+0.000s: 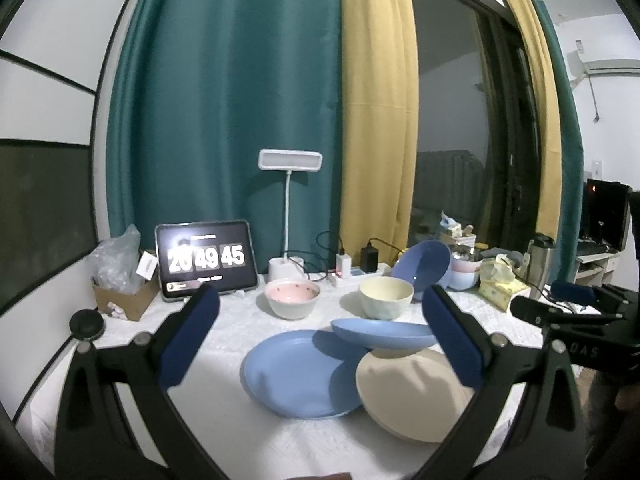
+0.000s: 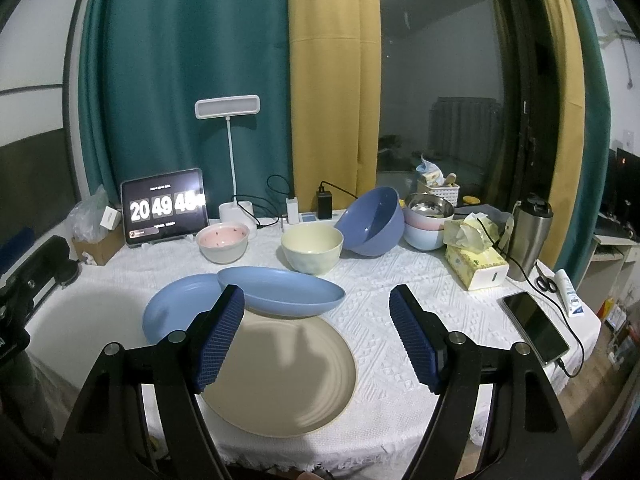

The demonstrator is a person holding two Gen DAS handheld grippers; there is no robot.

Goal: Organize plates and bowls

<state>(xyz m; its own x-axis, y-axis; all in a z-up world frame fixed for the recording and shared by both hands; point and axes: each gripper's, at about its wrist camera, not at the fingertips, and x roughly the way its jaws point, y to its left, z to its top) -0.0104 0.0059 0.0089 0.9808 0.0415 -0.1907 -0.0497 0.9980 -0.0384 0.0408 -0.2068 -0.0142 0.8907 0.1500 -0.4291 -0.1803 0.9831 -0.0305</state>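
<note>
On the white cloth lie a flat blue plate [image 1: 296, 372] [image 2: 176, 304], a beige plate [image 1: 412, 396] [image 2: 280, 376], and a second blue plate [image 1: 380, 332] [image 2: 280, 290] propped on the other two. Behind them stand a pink bowl [image 1: 293, 297] [image 2: 222, 242], a cream bowl [image 1: 386, 297] [image 2: 312, 248], and a tilted blue bowl [image 1: 424, 264] [image 2: 372, 222] leaning on stacked pale bowls [image 2: 426, 228]. My left gripper [image 1: 320, 334] is open above the plates, empty. My right gripper [image 2: 316, 332] is open over the beige plate, empty; it shows at the right in the left wrist view [image 1: 560, 308].
At the back stand a tablet clock [image 2: 164, 206], a desk lamp [image 2: 228, 108], chargers [image 2: 324, 202] and a cardboard box [image 1: 124, 300]. On the right are a tissue box [image 2: 476, 264], a steel tumbler [image 2: 528, 236], a phone [image 2: 536, 326] near the table edge, scissors and a tube.
</note>
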